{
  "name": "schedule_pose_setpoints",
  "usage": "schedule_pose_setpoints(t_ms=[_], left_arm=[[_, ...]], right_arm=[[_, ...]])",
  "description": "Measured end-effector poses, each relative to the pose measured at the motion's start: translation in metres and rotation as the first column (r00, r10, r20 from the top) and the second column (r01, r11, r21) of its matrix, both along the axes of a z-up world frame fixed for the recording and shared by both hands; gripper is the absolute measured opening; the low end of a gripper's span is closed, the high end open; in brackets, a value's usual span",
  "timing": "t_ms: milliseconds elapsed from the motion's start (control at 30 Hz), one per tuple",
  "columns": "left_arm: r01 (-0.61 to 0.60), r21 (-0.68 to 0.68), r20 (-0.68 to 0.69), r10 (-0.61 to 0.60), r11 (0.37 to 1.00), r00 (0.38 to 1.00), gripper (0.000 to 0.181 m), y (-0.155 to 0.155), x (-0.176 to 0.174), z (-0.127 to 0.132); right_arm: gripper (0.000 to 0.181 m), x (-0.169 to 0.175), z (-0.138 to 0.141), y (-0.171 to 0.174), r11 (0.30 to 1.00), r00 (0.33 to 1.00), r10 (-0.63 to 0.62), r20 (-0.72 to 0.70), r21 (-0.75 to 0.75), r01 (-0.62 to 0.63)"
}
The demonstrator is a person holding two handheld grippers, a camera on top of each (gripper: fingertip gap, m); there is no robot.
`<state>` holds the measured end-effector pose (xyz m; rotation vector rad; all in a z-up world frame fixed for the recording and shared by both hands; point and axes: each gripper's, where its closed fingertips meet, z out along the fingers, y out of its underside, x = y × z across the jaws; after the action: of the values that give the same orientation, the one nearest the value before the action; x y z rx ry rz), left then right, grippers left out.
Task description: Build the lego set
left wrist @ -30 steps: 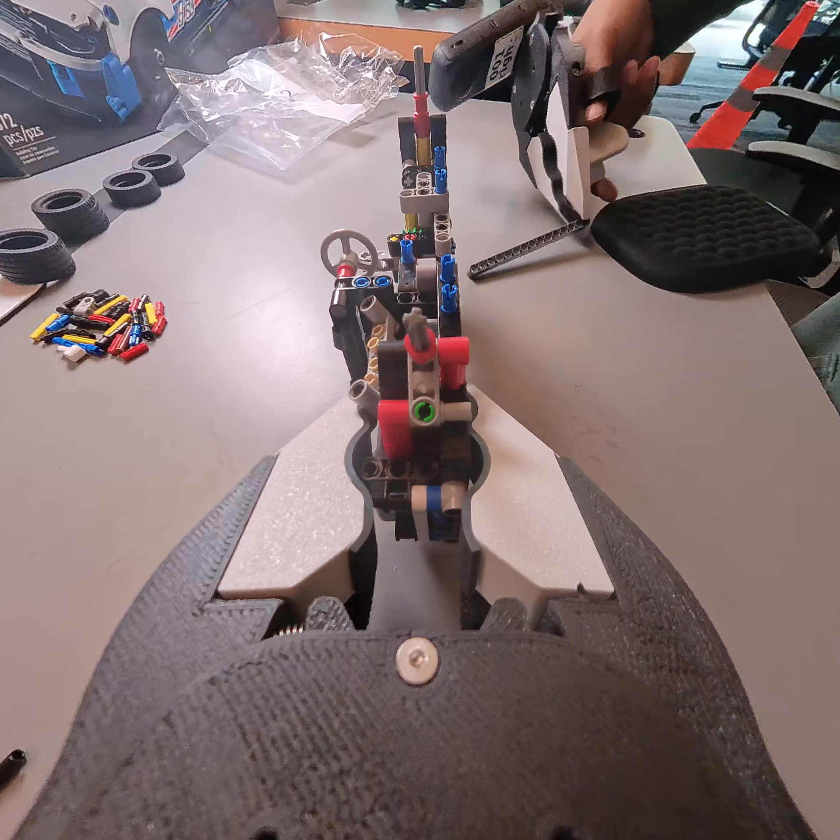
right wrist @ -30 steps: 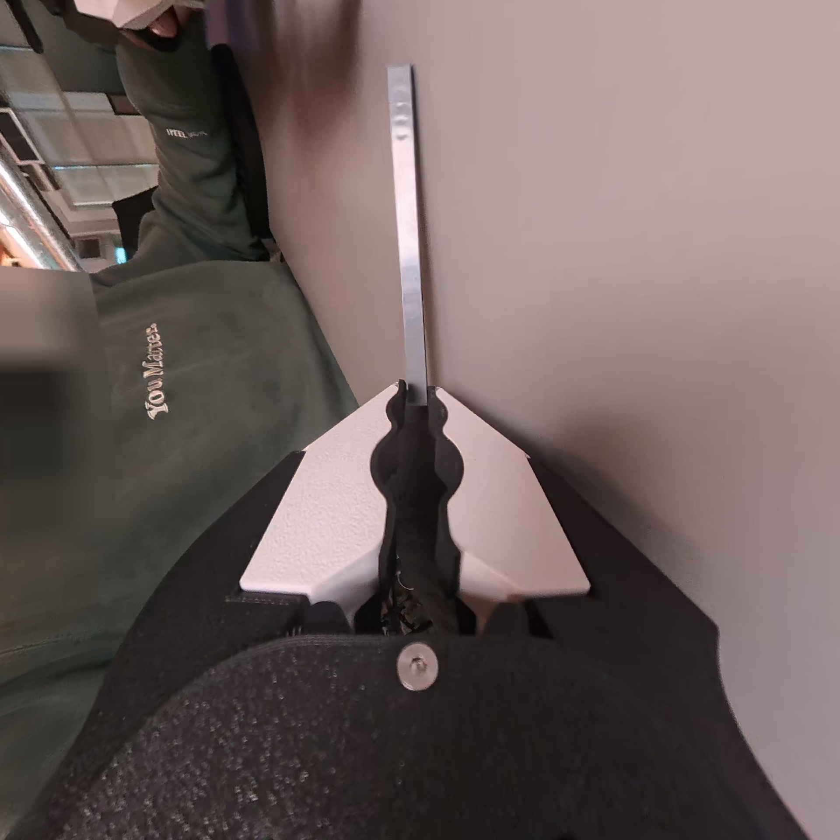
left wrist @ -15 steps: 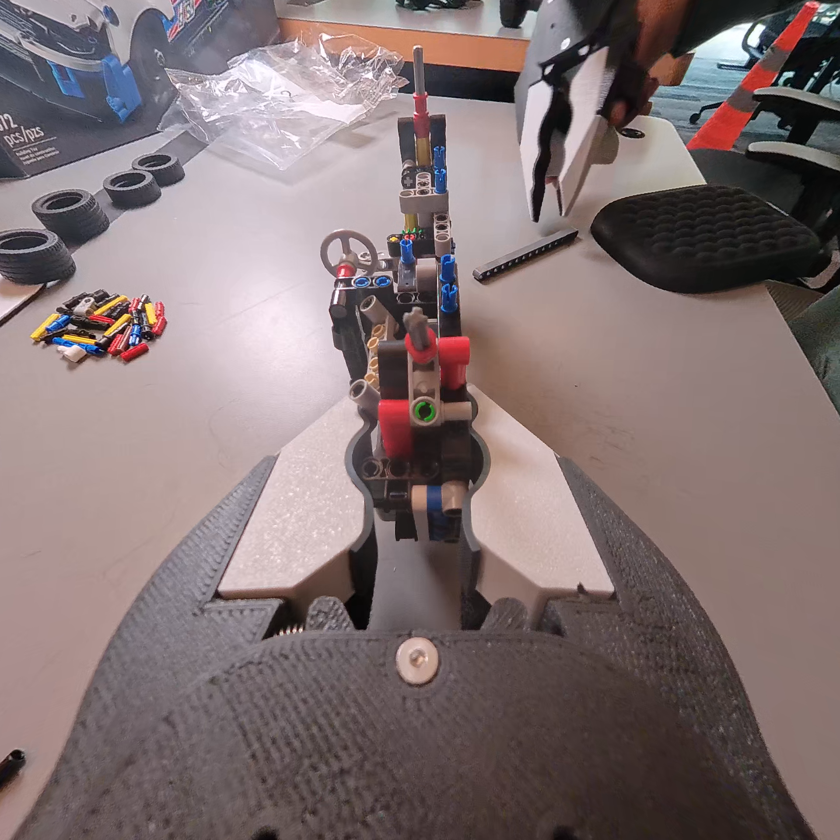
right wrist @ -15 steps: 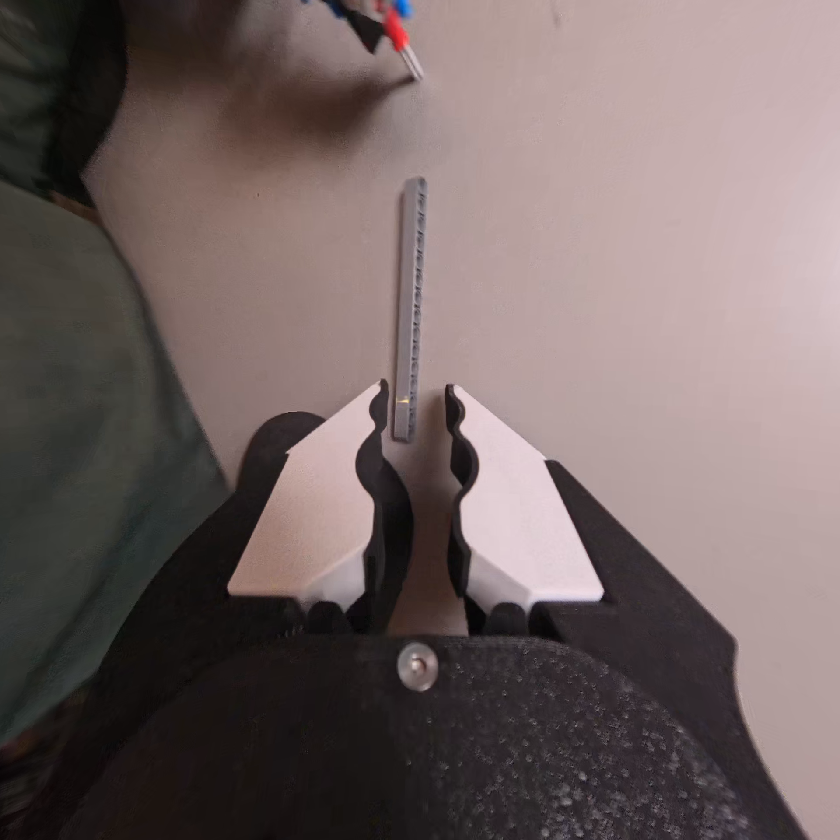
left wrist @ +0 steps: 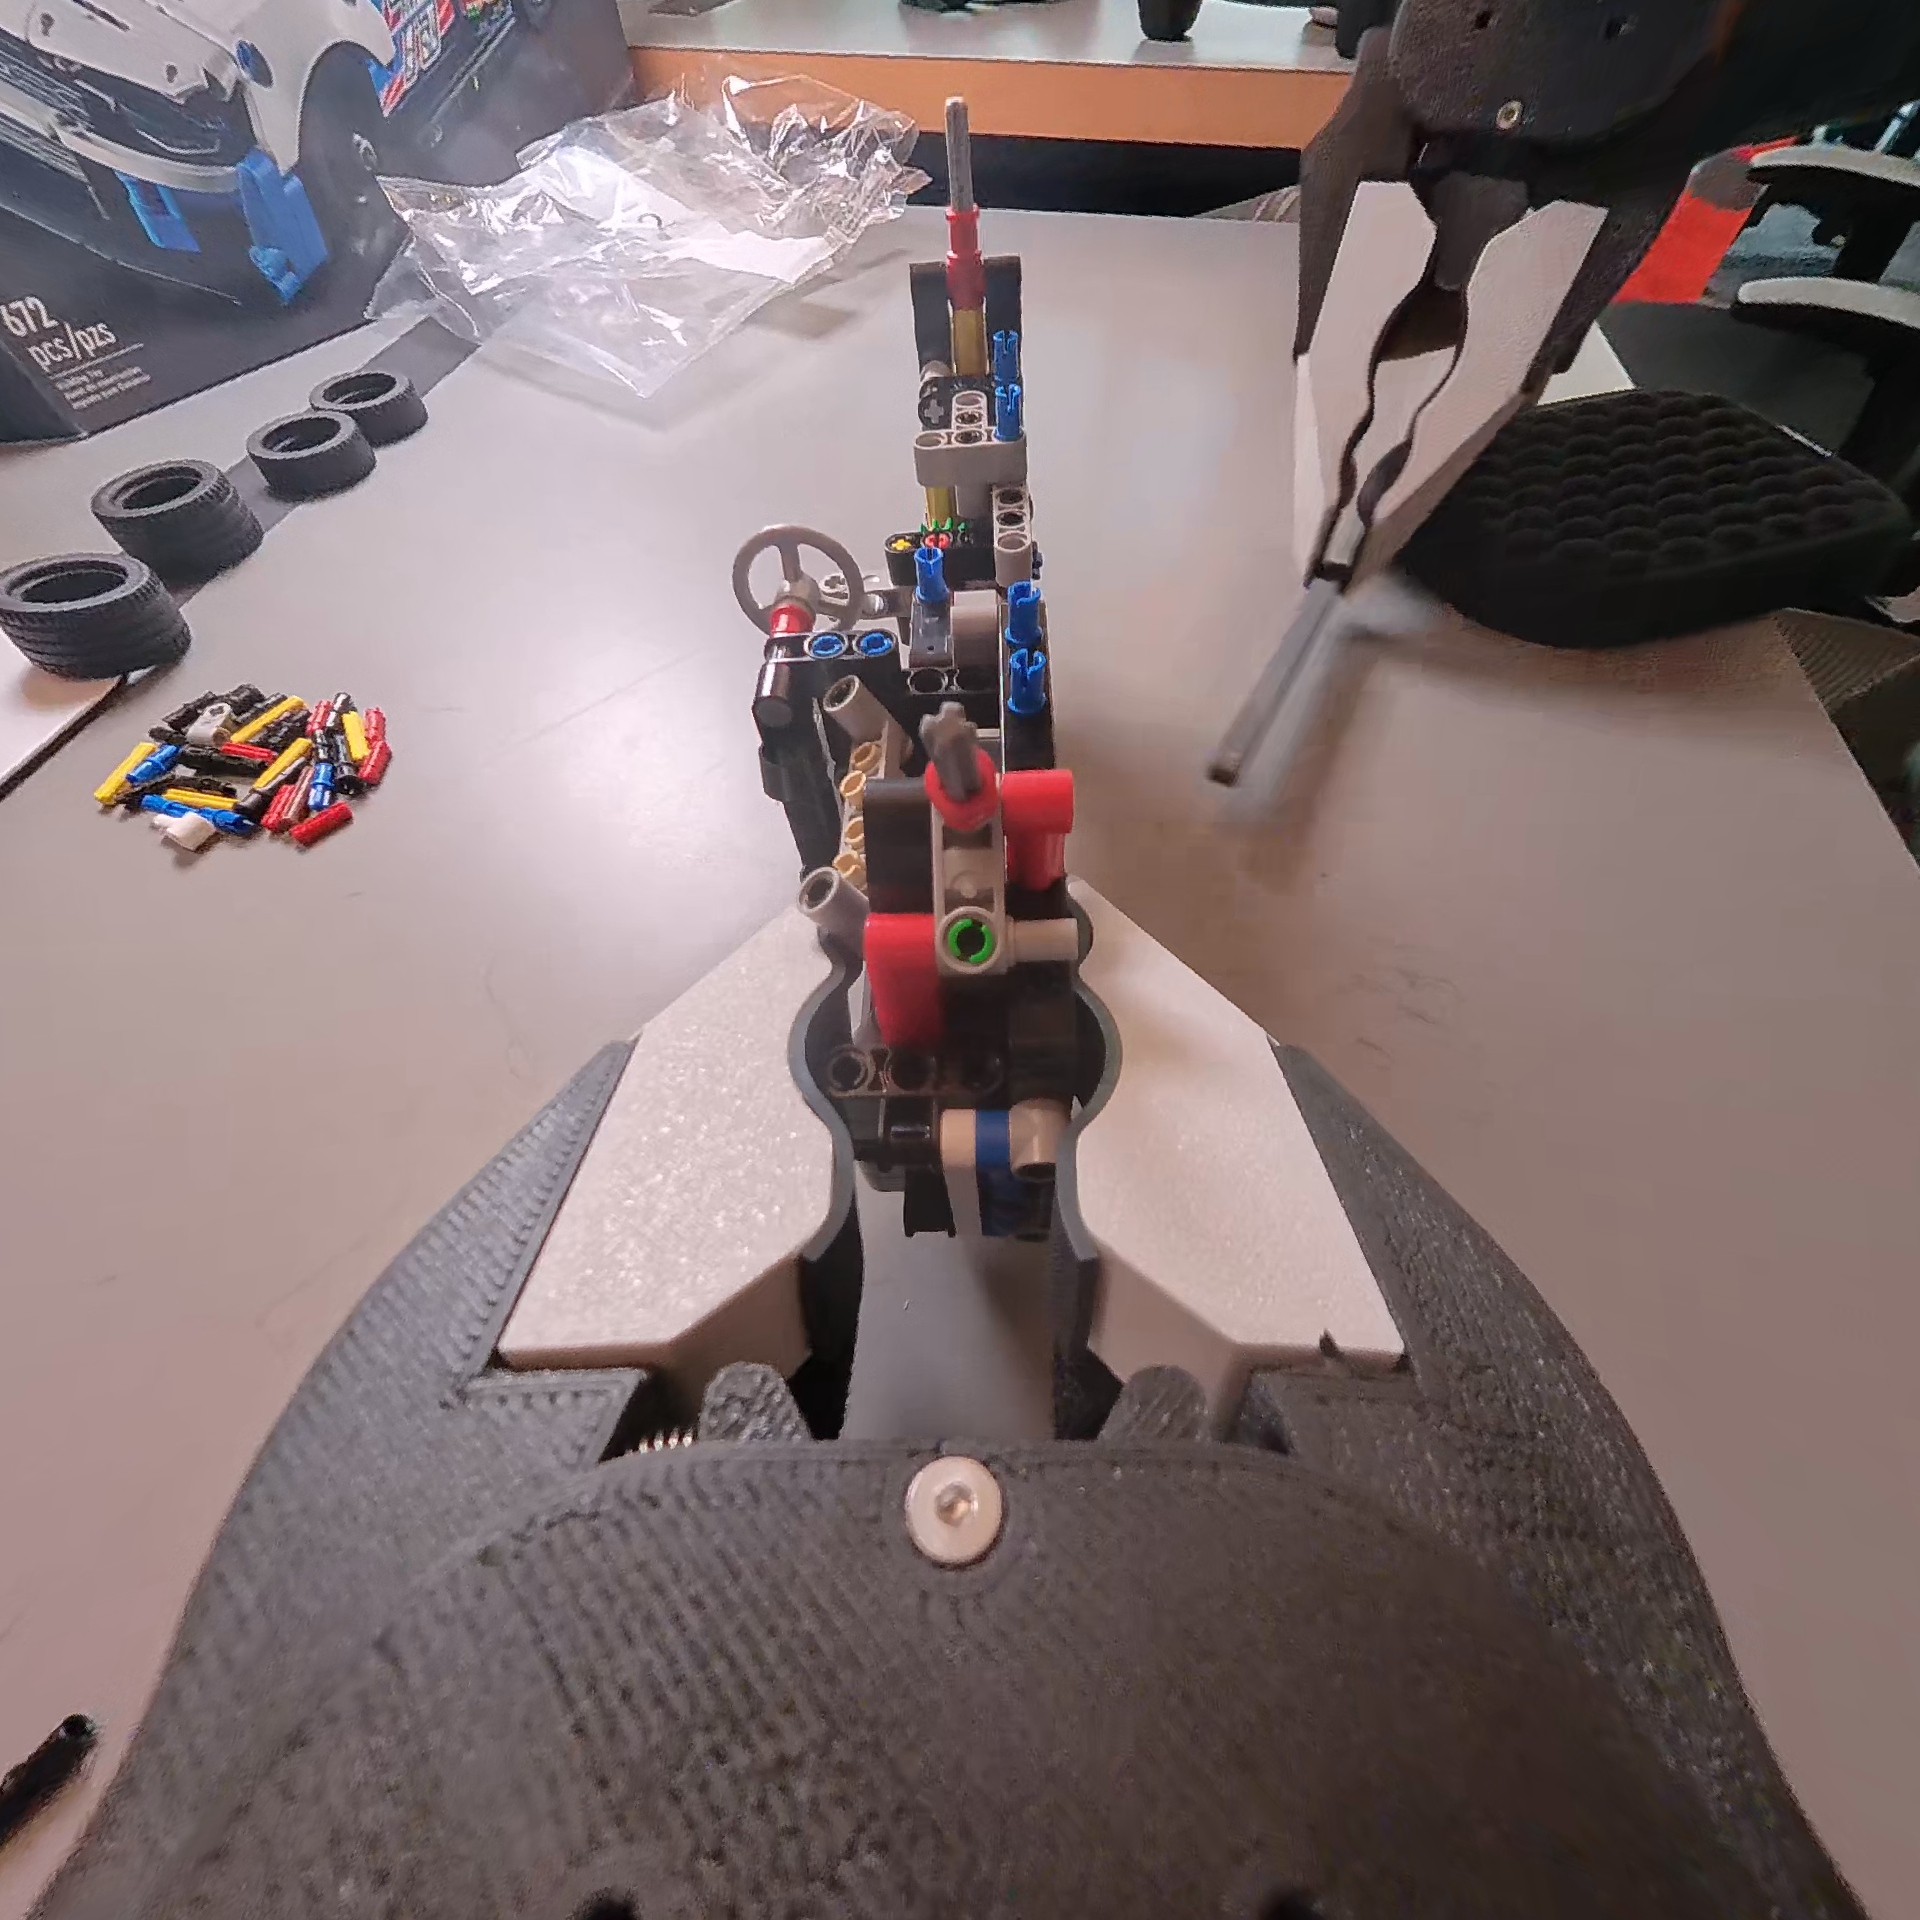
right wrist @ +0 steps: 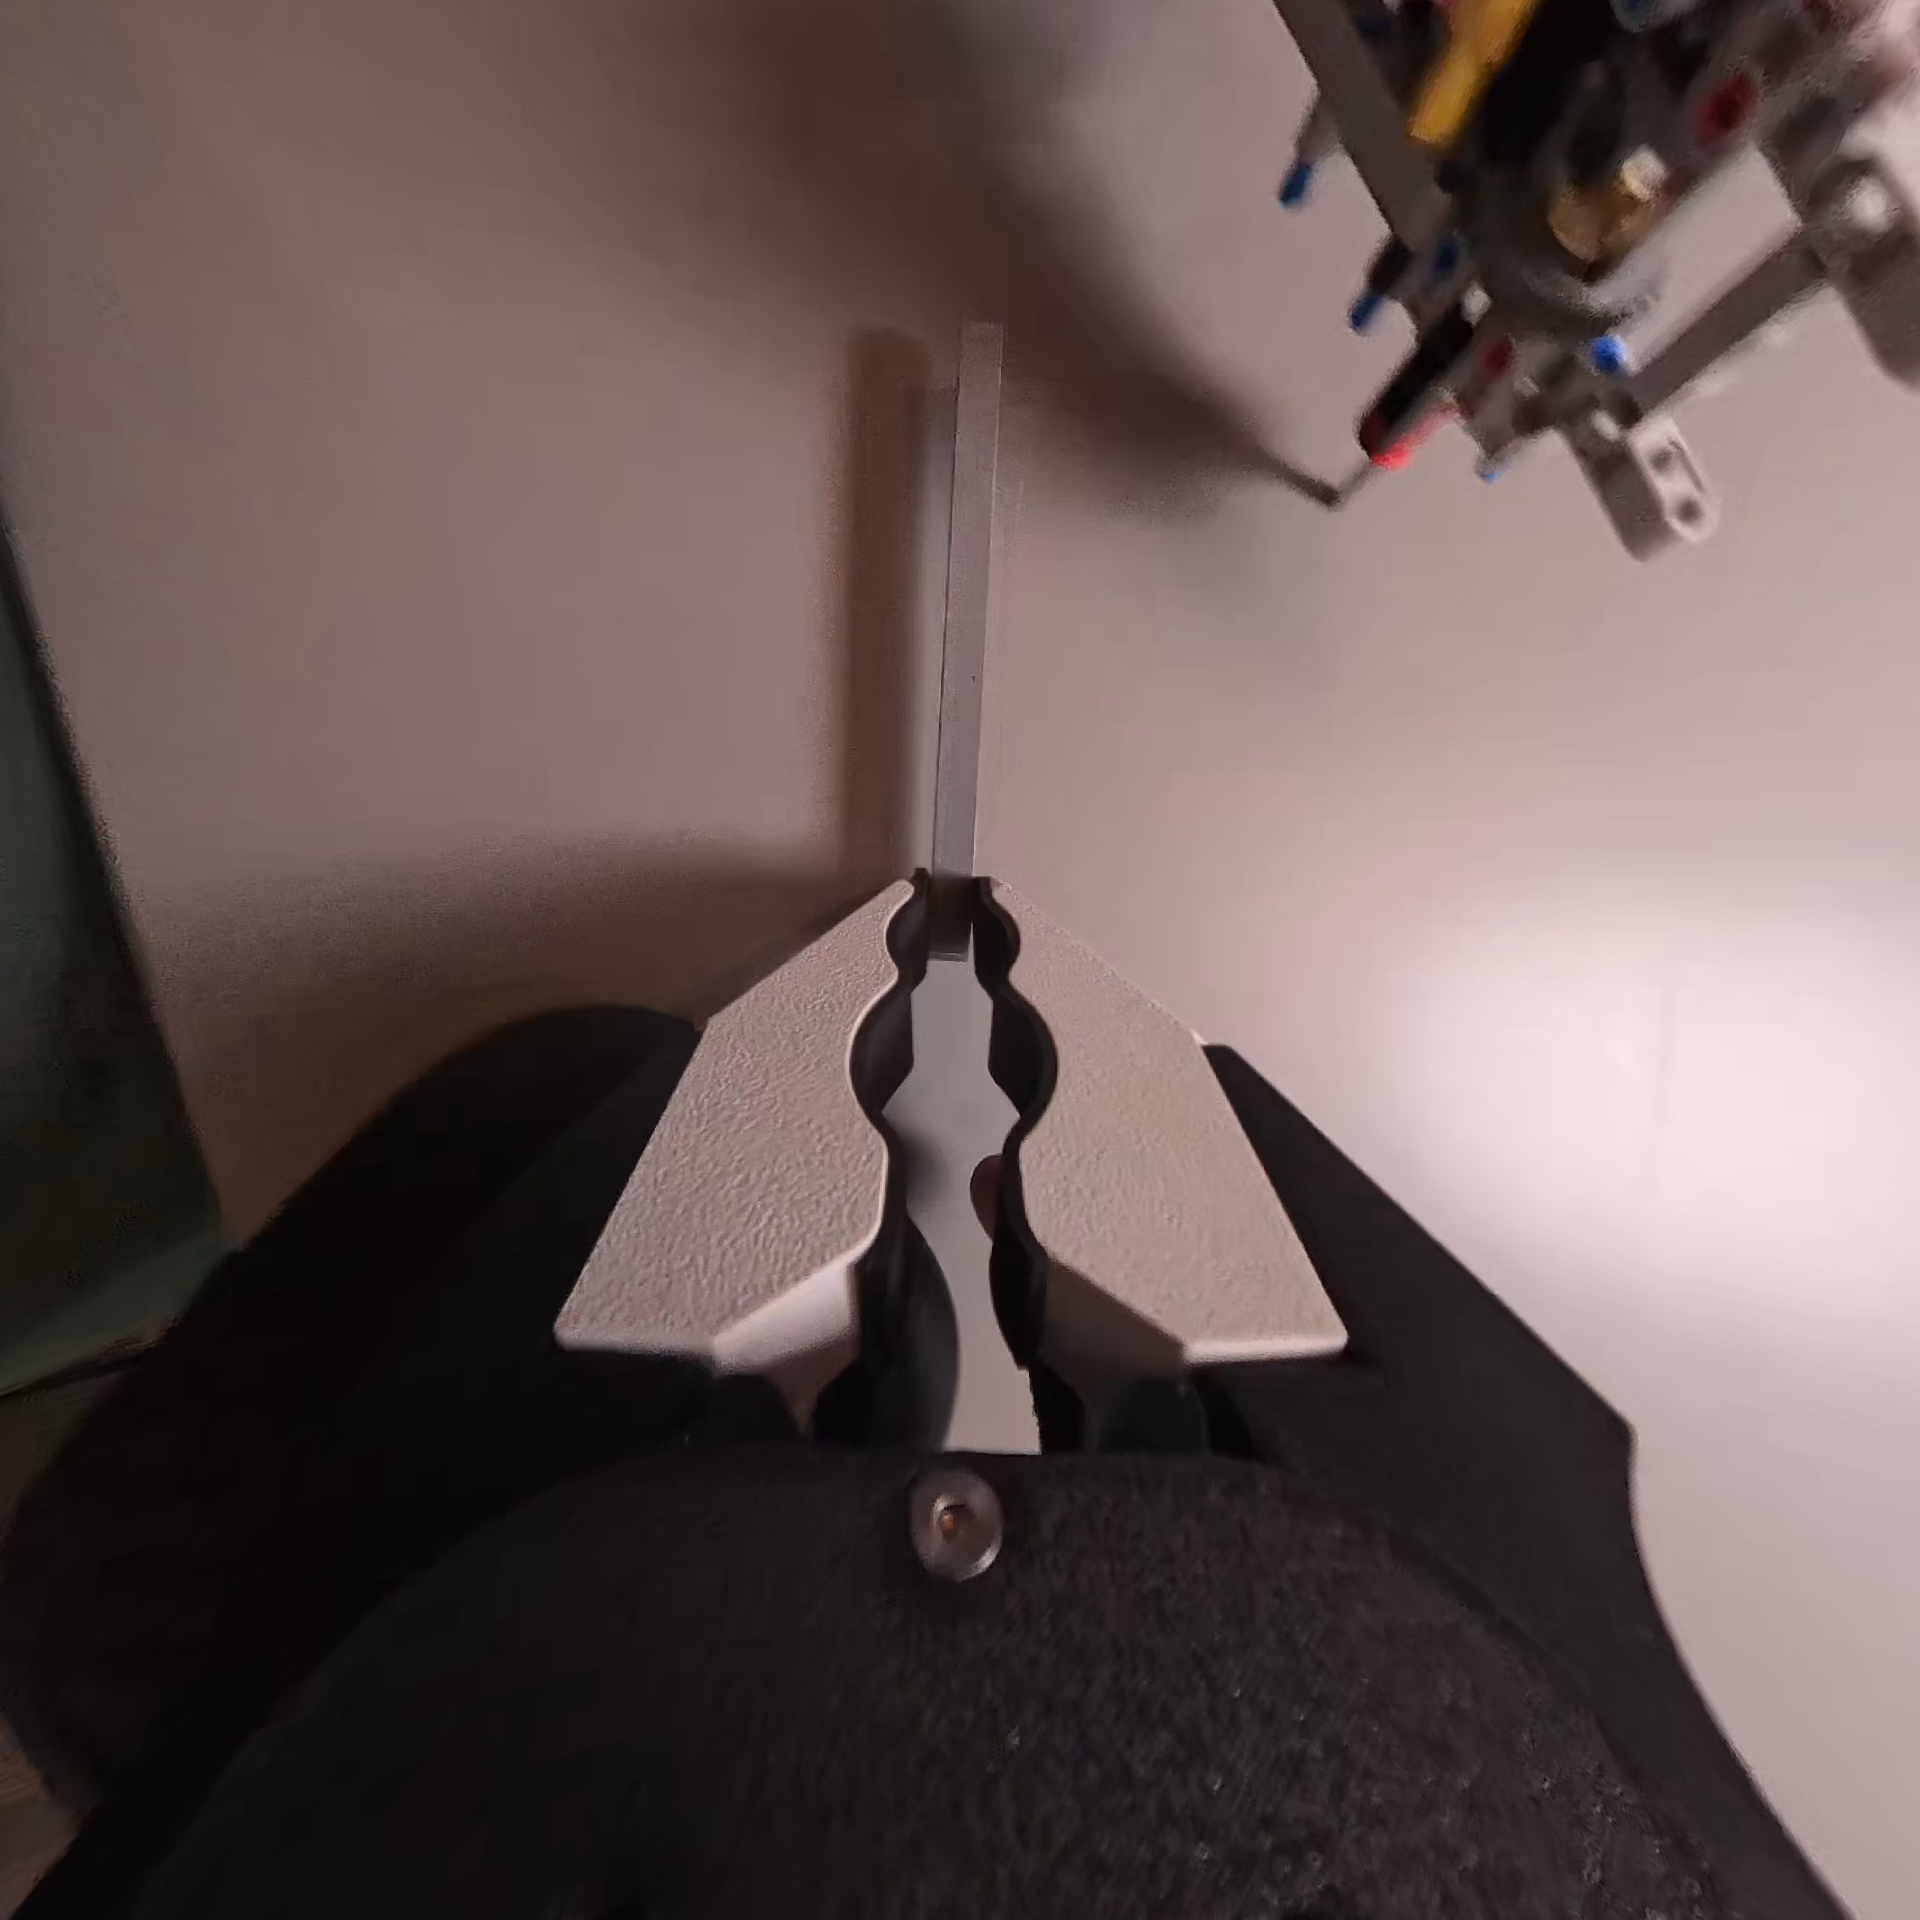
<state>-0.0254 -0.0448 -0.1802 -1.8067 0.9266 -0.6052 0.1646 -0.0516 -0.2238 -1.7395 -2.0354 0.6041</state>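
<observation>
My left gripper is shut on the near end of the lego chassis, a long black, grey and red build with a grey steering wheel, standing on the grey table. My right gripper is shut on one end of a long grey beam and holds it just above the table. In the left wrist view the right gripper hangs at the upper right, with the beam slanting down toward the table. The chassis shows blurred at the right wrist view's top right.
A pile of small coloured pins lies at the left, with black tyres behind it. The set's box and clear plastic bags are at the back left. A black padded chair arm sits at the table's right edge. My hands' fingertips stand some 20 centimeters from each other.
My right gripper opened, dropped the beam on the table, then closed on its end again and lifted it. The left gripper and chassis have not moved.
</observation>
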Motion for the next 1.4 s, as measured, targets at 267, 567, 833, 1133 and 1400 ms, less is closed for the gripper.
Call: schedule_pose_setpoints(t_ms=[267,567,833,1133,1400], left_arm=[[-0.001,0.005,-0.011,0.001,1.000,1.000,0.034,-0.001,0.001,0.000],[0.008,0.003,-0.017,-0.007,1.000,1.000,0.034,-0.002,0.001,-0.001],[0.011,-0.002,-0.003,-0.011,1.000,1.000,0.034,-0.002,0.001,0.000],[0.010,-0.003,-0.004,-0.010,1.000,1.000,0.034,-0.002,0.001,-0.001],[0.011,-0.001,-0.004,-0.011,1.000,1.000,0.034,-0.002,0.001,0.000]], right_arm=[[0.005,-0.034,0.029,-0.062,0.606,0.987,0.086,0.138,-0.793,0.058],[0.004,-0.012,0.018,-0.045,0.263,0.936,0.077,0.343,-0.912,0.313],[0.014,-0.011,0.012,-0.028,0.212,0.927,-0.019,0.374,-0.905,0.370],[0.016,-0.019,0.018,-0.004,0.503,0.964,-0.173,0.200,-0.824,0.261],[0.016,-0.038,0.012,-0.033,0.985,0.979,0.154,-0.131,0.093,-0.143]])
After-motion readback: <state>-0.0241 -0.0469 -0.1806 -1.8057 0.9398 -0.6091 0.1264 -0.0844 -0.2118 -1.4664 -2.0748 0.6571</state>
